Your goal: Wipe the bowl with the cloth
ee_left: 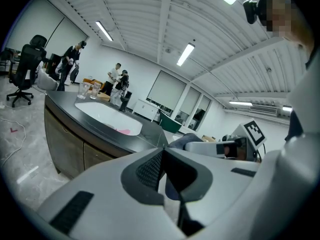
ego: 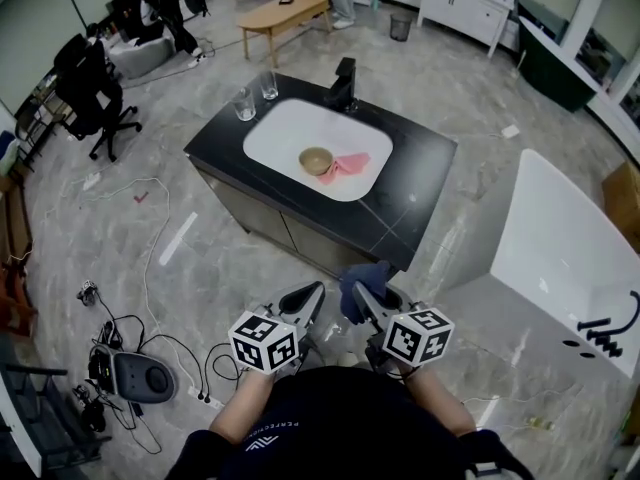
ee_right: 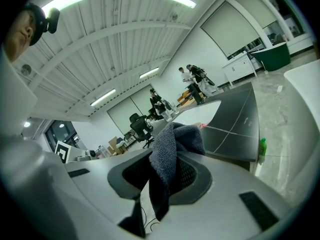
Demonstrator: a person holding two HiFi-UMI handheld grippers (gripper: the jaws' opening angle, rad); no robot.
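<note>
A wooden bowl sits in the white sink of a black counter island, well ahead of me. A pink cloth lies beside the bowl on its right. Both grippers are held low near my body, short of the island's front edge. My left gripper is shut with nothing between its jaws. My right gripper is shut on a dark grey-blue cloth, which bunches above the jaws and hangs down between them. In the left gripper view the pink cloth shows in the sink.
Two glasses and a black faucet stand at the sink's far rim. A white bathtub is at the right. Cables and a dark device lie on the floor at left. An office chair and people stand farther back.
</note>
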